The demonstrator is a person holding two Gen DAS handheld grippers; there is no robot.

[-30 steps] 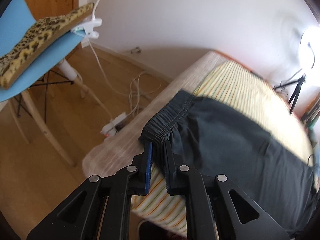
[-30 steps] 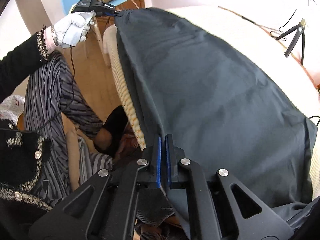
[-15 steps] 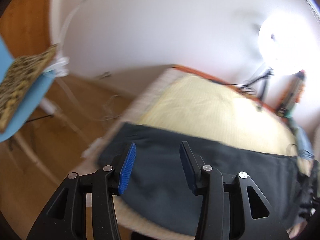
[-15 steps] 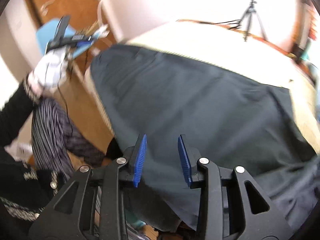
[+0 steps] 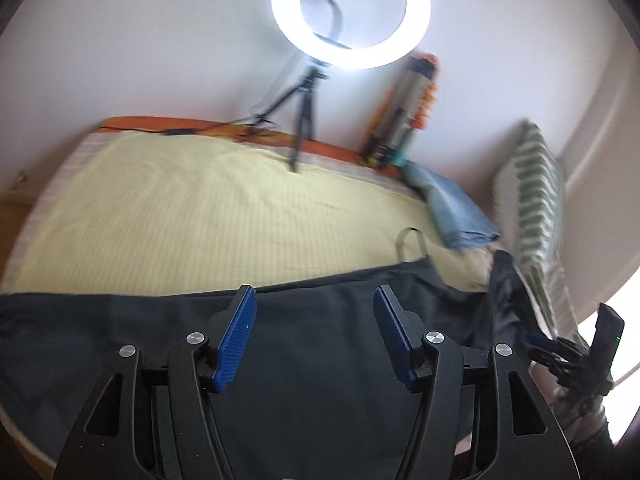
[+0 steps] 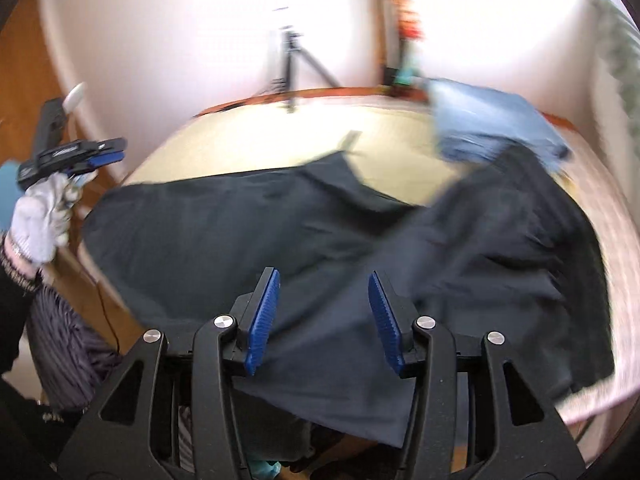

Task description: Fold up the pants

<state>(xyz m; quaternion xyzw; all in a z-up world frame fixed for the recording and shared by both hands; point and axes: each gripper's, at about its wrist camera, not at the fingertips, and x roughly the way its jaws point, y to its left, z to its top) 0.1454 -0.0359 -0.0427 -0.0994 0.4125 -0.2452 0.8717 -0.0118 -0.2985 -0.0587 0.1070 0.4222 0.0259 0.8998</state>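
Left wrist view, left to right: dark pants [image 5: 320, 360] spread across lower frame on bed [image 5: 180, 208], top edge straight, bare yellow sheet above. Left hand-held gripper [image 5: 314, 334] jaws wide apart, holding nothing. Ring light [image 5: 351, 12] upper centre; blue cloth [image 5: 456, 216] right, blurred.

Right wrist view: right hand-held gripper [image 6: 323, 320] jaws apart, empty, over pants; right portion bunched, blurred; near edge hangs off mattress, cut off by gripper.
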